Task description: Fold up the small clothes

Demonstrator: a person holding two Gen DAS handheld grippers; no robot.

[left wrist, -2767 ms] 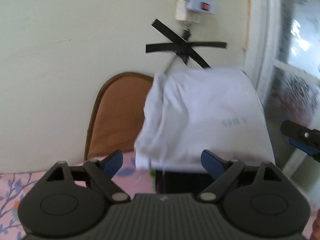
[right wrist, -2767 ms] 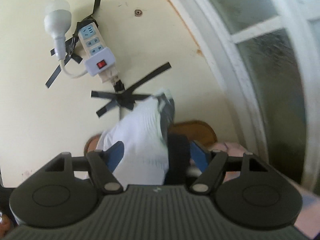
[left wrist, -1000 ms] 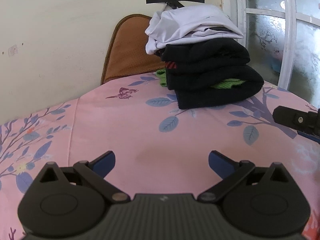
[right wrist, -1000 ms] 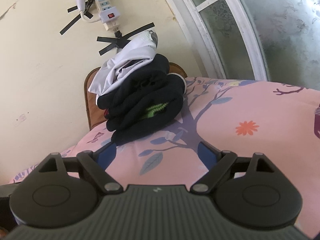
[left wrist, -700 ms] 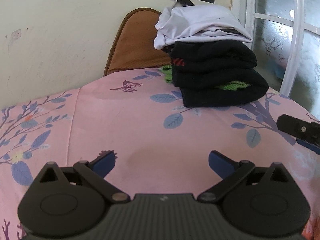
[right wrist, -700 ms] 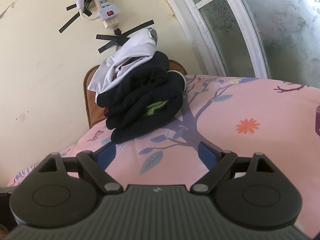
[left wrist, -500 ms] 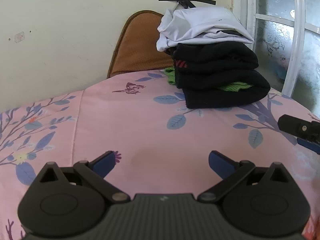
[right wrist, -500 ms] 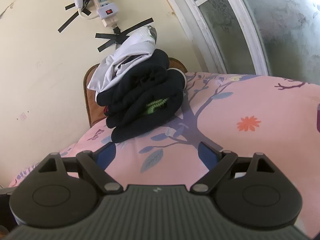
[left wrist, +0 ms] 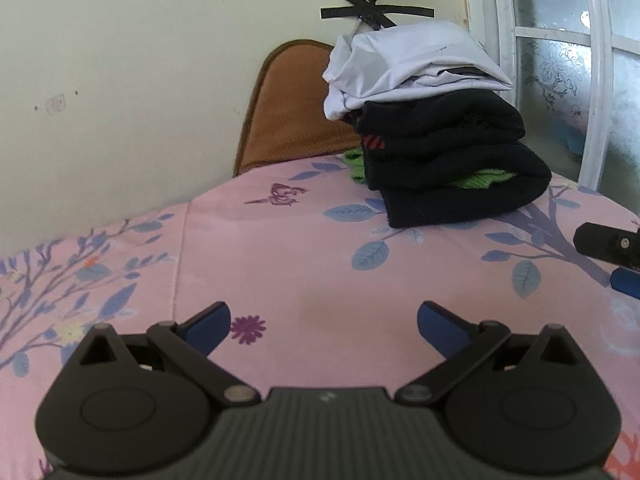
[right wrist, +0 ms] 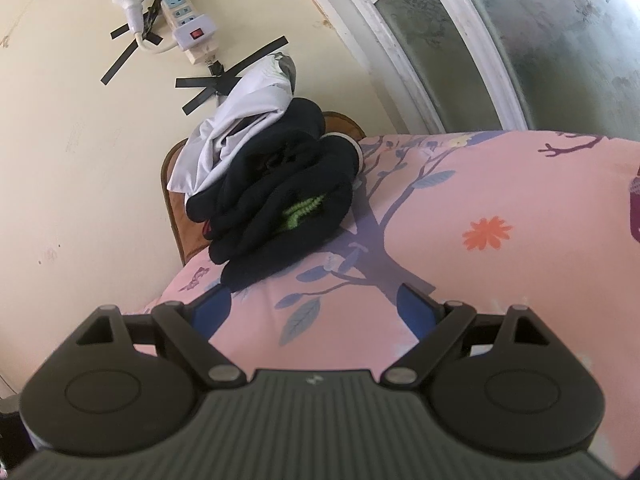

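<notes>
Straight ahead of both sets of jaws, well past the fingertips, sits the stack of folded clothes [left wrist: 444, 136] on the pink floral bedsheet [left wrist: 304, 264]. It's a tidy pile: a white garment [left wrist: 408, 60] on top, a bit rumpled and hanging over the edge on the wall side, then a couple of thick black pieces [left wrist: 448, 168] under it with some bright green knit [right wrist: 302, 209] poking out between the layers and a small red mark on one fold. From the left gripper [left wrist: 323, 322] the pile is up and slightly right of the gap between the jaws; from the right gripper [right wrist: 316, 307] it's up and a bit left of it. Both grippers have their jaws spread wide with nothing between the blue pads, just bare sheet underneath. Off to the right of the left jaws you can see a bit of the right gripper's black finger and blue pad hovering over the sheet. Behind the stack there's a brown chair back [left wrist: 288, 108] against the cream wall, black tape crossed on the wall above it, a power strip [right wrist: 188, 24] with a red switch, and a frosted window [right wrist: 520, 28] on the right.
</notes>
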